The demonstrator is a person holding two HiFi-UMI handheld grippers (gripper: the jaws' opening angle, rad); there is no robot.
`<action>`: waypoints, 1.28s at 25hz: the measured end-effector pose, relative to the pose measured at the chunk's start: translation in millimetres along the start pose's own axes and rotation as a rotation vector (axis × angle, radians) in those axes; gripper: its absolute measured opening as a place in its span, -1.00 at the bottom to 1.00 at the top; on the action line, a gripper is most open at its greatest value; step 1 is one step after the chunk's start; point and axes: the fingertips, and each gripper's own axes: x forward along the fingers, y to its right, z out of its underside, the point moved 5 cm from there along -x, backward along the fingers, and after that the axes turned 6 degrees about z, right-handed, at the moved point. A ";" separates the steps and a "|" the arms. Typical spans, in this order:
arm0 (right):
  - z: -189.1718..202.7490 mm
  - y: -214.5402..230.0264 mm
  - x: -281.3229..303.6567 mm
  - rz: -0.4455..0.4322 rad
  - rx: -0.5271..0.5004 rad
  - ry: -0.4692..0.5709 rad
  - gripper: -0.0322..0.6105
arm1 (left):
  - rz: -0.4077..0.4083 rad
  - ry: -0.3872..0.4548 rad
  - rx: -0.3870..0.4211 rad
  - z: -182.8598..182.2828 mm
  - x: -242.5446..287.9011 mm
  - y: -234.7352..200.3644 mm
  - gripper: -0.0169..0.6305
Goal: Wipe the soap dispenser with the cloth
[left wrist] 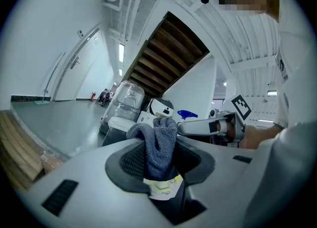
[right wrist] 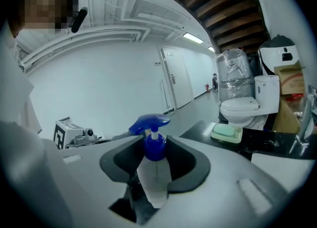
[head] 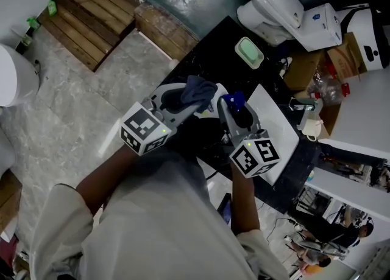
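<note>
My right gripper is shut on the soap dispenser, a clear bottle with a blue pump head, held up above the black counter. In the right gripper view the bottle stands upright between the jaws. My left gripper is shut on a grey-blue cloth with a yellow-white label. The cloth bunches out past the jaws. In the head view the cloth sits just left of the pump head; I cannot tell whether they touch.
A white sink basin lies under the right gripper. A green soap bar in a dish rests further back on the counter, with a white toilet and cardboard boxes behind. Wooden slats lie on the floor at left.
</note>
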 end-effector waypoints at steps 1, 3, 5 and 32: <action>-0.5 -0.4 0.9 -0.002 -0.005 -0.001 -0.48 | -0.002 -0.002 -0.001 -0.1 -0.1 -0.9 -0.54; -0.7 -0.9 2.1 -0.007 -0.015 -0.006 -0.47 | -0.004 -0.002 -0.004 0.7 -0.2 -2.4 -0.54; -0.6 -0.9 2.4 -0.012 -0.022 -0.012 -0.47 | -0.007 -0.001 -0.010 3.0 -0.3 -3.5 -0.54; 1.3 -1.4 1.0 0.005 -0.018 0.008 -0.48 | -0.046 -0.113 -0.037 39.0 0.5 -28.1 -0.54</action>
